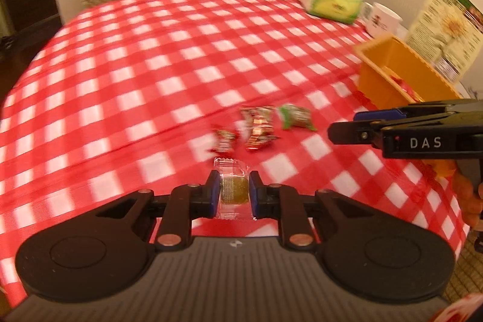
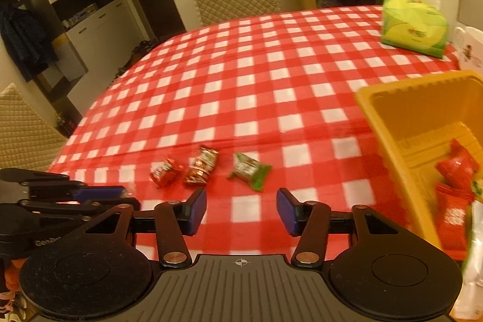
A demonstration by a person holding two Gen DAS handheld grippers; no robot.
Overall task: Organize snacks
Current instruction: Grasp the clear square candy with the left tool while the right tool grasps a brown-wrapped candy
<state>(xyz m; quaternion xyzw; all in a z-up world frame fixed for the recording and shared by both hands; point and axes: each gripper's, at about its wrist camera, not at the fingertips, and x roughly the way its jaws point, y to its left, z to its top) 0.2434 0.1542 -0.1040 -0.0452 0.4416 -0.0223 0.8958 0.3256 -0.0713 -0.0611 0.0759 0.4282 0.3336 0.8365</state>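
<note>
Your left gripper [image 1: 234,193] is clamped on a clear-wrapped snack with a yellowish-green square inside [image 1: 233,191]; the blue pads press against both sides of the packet, and its transparent edges stick out above and below the fingers. It sits low over the red-and-white checked tablecloth [image 1: 151,56].

Your right gripper [image 2: 241,212] holds nothing, its blue-padded fingers spread wide apart over the cloth. In the left wrist view that same gripper comes in from the right edge, side on.

Just ahead of both grippers, three wrapped snacks lie loose on the cloth in a short row: a small red-wrapped candy [image 2: 165,171], a longer red-and-brown wrapped bar [image 2: 201,166] beside it, and a green-wrapped candy [image 2: 249,170] a little apart to the right. None of them touches a gripper.

The orange plastic bin [image 2: 374,107] stands on the table to your right, close to the right gripper. Inside it you can see red snack packets [image 2: 452,195] lying on the bottom.

Further back on the cloth, a yellow-green tissue pack [image 2: 413,26] rests near the far right edge, with a white mug [image 1: 382,20] just beside it. A printed green-and-cream leaflet [image 1: 443,26] stands behind the bin.
</note>
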